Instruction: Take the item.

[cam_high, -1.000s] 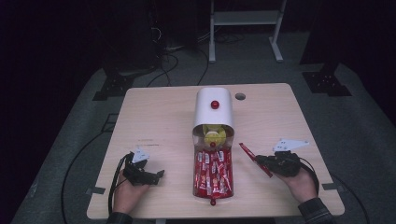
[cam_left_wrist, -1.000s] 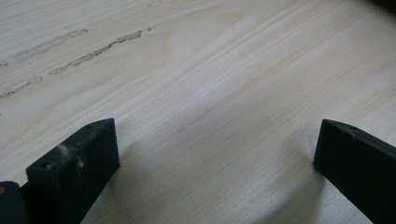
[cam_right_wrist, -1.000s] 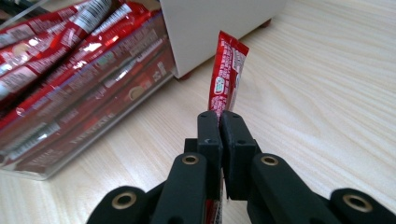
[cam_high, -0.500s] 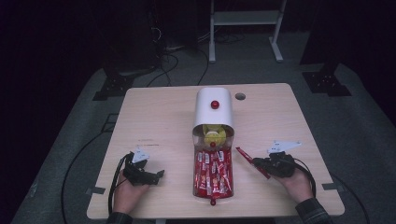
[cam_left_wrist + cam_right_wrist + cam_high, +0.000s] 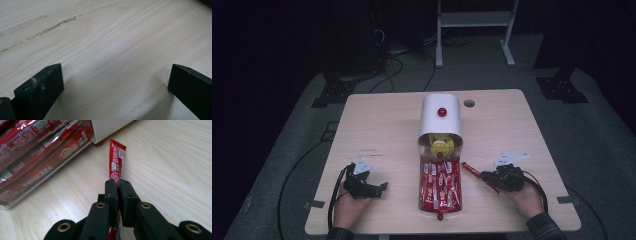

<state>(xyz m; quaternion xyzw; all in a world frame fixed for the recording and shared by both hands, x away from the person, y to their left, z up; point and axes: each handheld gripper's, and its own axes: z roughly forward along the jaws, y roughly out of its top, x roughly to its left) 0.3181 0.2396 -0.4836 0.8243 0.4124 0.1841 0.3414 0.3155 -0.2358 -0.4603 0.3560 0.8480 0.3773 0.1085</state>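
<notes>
Now right gripper point(image 5: 117, 185) fingers pinch 1 red sachet point(image 5: 116, 161); left gripper point(image 5: 115, 82) fingers spread, empty, over table point(image 5: 120, 37).

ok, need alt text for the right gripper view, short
The right claw, jaws shut, pinches a red coffee stick sachet that points away over the pale wooden table. At upper left lies a clear tray packed with more red sachets, with the foot of a white dispenser just behind it.

Pale wood table point(image 5: 382, 125): white dispenser point(image 5: 440, 116), clear tray point(image 5: 440, 187) of red sachets.
</notes>
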